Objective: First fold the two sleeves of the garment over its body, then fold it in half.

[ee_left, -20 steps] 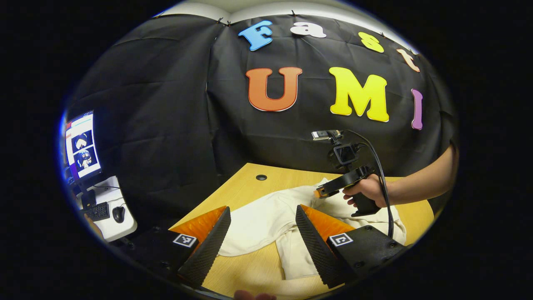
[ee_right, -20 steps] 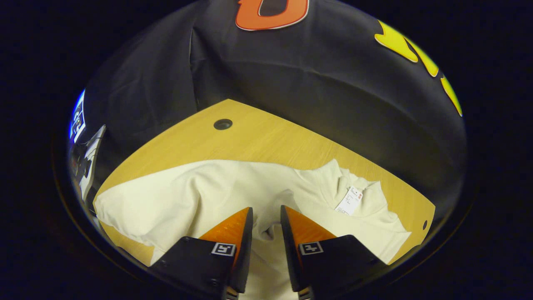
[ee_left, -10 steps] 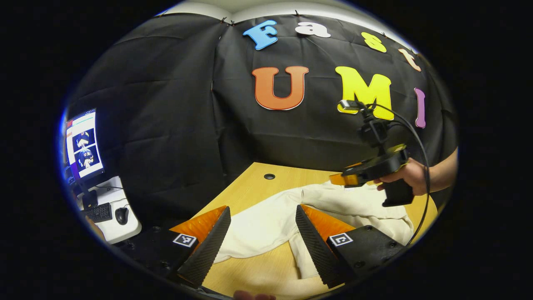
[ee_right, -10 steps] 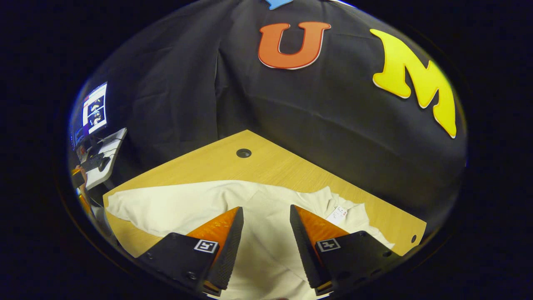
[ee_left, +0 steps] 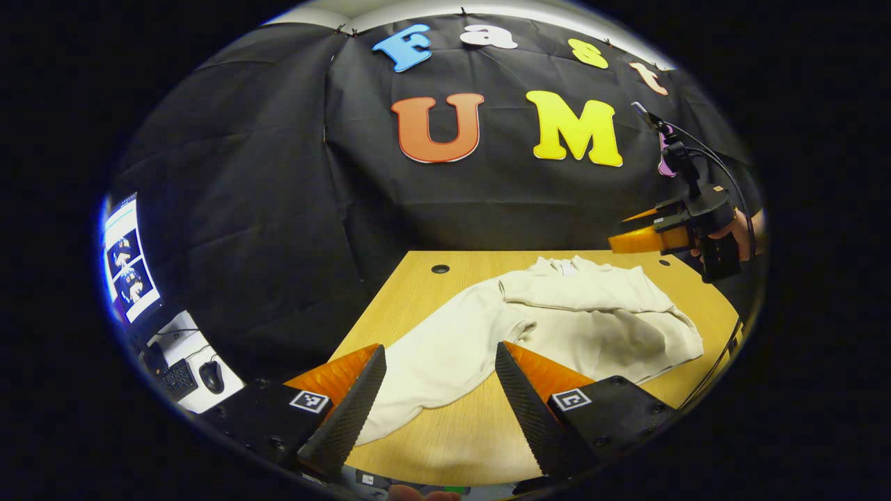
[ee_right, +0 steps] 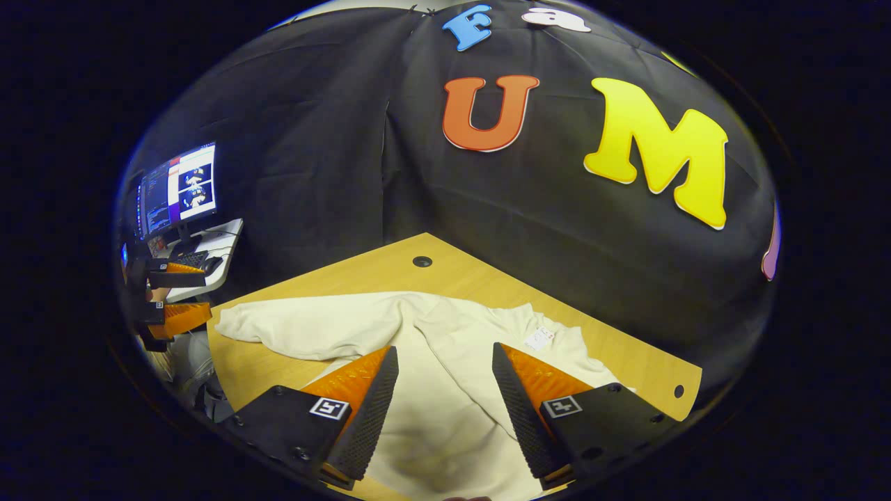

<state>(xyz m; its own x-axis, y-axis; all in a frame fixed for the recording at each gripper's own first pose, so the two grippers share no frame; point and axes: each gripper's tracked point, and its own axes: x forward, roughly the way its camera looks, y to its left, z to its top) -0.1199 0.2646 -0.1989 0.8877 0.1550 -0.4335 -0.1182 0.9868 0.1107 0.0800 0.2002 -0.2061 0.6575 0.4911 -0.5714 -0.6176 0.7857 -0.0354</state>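
While the left tool [ee_left: 433,390] hangs with its jaws spread wide and nothing between them, it sits above the near edge of the table [ee_left: 411,285], just over the end of one sleeve [ee_left: 445,351] that stretches out flat toward it. The right tool [ee_right: 440,393] is likewise wide open and empty, raised above the garment [ee_right: 418,362]; in the left gripper view it [ee_left: 644,240] shows high at the far right, clear of the cloth. This cream long-sleeved top lies spread on the wooden table, its neck with a small white tag [ee_right: 539,339] turned toward the black cloth wall. The other sleeve [ee_left: 592,292] lies folded across the body, rumpled.
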